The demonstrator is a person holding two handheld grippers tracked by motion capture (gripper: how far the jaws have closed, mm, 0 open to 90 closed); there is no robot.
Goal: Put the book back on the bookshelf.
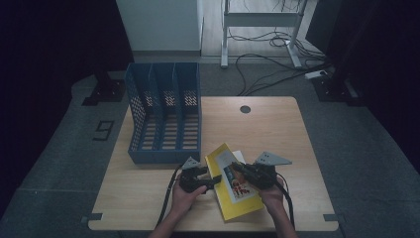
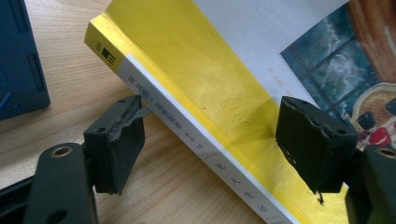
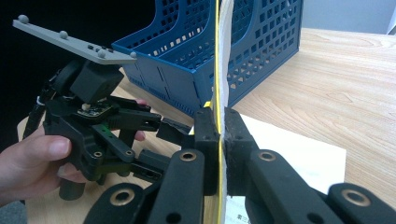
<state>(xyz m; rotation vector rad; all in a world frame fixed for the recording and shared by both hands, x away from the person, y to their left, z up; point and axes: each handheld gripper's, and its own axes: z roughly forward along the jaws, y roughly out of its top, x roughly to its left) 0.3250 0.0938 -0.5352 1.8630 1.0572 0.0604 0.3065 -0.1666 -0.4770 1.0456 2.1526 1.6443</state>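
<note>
At a pale wooden table (image 1: 277, 124), a person works a yellow book (image 1: 233, 184) with a two-jaw gripper in each hand. The right gripper (image 3: 219, 133) is clamped tight on the book's cover, its black jaws pressing the thin yellow edge between them and holding that cover upright. The left gripper (image 2: 210, 140) stands wide, one jaw on the table side of the book's spine and the other over the yellow cover; its pads are not pressing on the book, though the first pad's upper corner sits right at the spine's edge. The book lies near the table's front edge, between the two hands, its white-and-yellow spine printed with dark characters and a picture panel on its front. Just behind it stands a blue file rack (image 1: 166, 114) with three slotted compartments, set toward the left of the tabletop. Cables (image 1: 262, 64) trail across the grey floor beyond.
</note>
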